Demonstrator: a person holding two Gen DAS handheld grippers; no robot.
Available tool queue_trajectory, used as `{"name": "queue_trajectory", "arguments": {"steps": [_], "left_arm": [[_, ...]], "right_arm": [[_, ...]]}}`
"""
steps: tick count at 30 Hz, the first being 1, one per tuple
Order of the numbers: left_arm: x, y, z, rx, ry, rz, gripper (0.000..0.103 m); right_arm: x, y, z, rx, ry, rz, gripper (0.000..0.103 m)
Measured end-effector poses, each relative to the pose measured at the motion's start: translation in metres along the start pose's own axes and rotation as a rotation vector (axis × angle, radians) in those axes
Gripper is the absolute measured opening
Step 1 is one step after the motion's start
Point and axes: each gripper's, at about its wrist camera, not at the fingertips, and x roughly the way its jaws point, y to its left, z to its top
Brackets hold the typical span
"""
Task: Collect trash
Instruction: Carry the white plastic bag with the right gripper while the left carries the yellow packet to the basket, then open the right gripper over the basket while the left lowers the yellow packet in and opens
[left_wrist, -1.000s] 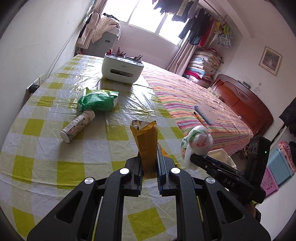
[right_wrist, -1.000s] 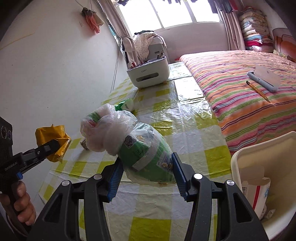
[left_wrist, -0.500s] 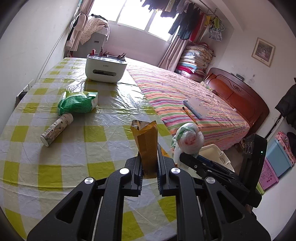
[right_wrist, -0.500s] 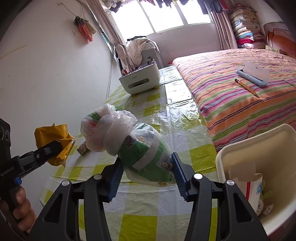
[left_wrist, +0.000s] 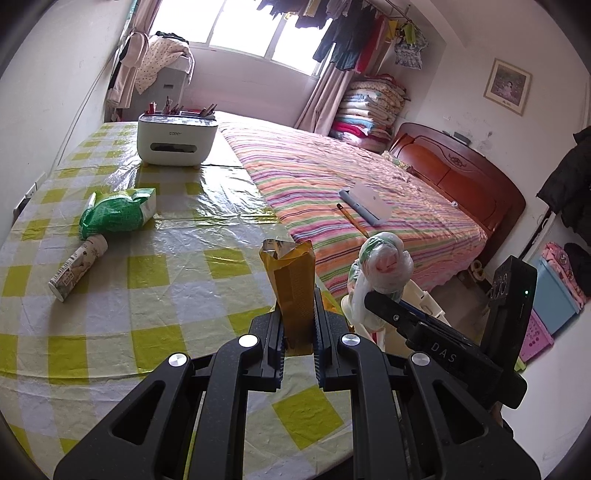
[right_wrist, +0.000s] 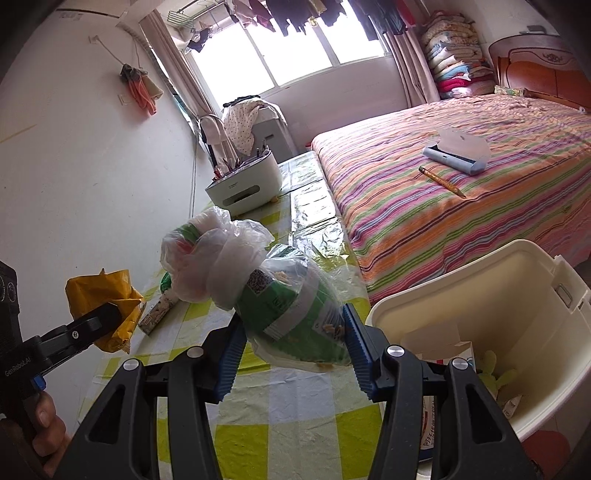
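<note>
The left tongs (left_wrist: 298, 334) are clamped tight on one yellow wrapper (left_wrist: 291, 291), which stands upright between the pads above the near right part of the worktop (left_wrist: 177, 280). The right tongs (right_wrist: 291, 347) are clamped on one knotted clear plastic bag (right_wrist: 280, 306) with green packaging inside; their blue pads press both its sides, and the bag hangs over the worktop's right edge, just left of the bin. There is one cream waste bin (right_wrist: 517, 295), standing off the worktop's near right corner, between worktop and bed; inside it lie a white carton and a few smaller scraps that are hard to make out. A hand (right_wrist: 40, 428) grips the left tool's handle at the lower left of the right wrist view. Two pieces of trash lie on the check-patterned cloth towards the left edge: one paper cup (left_wrist: 77, 267) on its side and, just beyond it and touching or nearly so, one green bag (left_wrist: 116, 212). Nothing stands between the held bag and the bin's open mouth. Farther back, at the worktop's far end, sits one white organiser box (left_wrist: 176, 142) with pens standing in its top. To the right, the striped bed (left_wrist: 351, 177) carries one pencil (left_wrist: 351, 220) and one grey-blue roller-like tool (left_wrist: 365, 203) lying close beside each other.
</note>
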Motion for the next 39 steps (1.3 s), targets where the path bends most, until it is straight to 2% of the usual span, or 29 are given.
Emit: {"name": "queue_trajectory", "arguments": {"steps": [5,14,25,31,35,39], "left_arm": [[0.005,-0.011,-0.001,0.028,0.005,-0.012,0.012],[0.013,-0.028,-0.002,0.063,0.023,-0.027,0.012],[0.018,-0.038,-0.006,0.087,0.033,-0.037,0.012],[0.02,-0.042,-0.006,0.095,0.037,-0.041,0.012],[0.023,-0.047,-0.007,0.104,0.047,-0.056,0.012],[0.029,-0.059,-0.007,0.113,0.064,-0.106,0.012]], "right_arm": [[-0.016,-0.018,0.001,0.063,-0.039,-0.057,0.05],[-0.041,-0.051,0.002,0.182,-0.099,-0.209,0.05],[-0.055,-0.07,0.001,0.254,-0.148,-0.273,0.053],[-0.058,-0.074,0.001,0.271,-0.158,-0.32,0.066],[-0.067,-0.079,-0.001,0.307,-0.206,-0.317,0.068],[-0.083,-0.086,-0.004,0.376,-0.295,-0.311,0.069]]}}
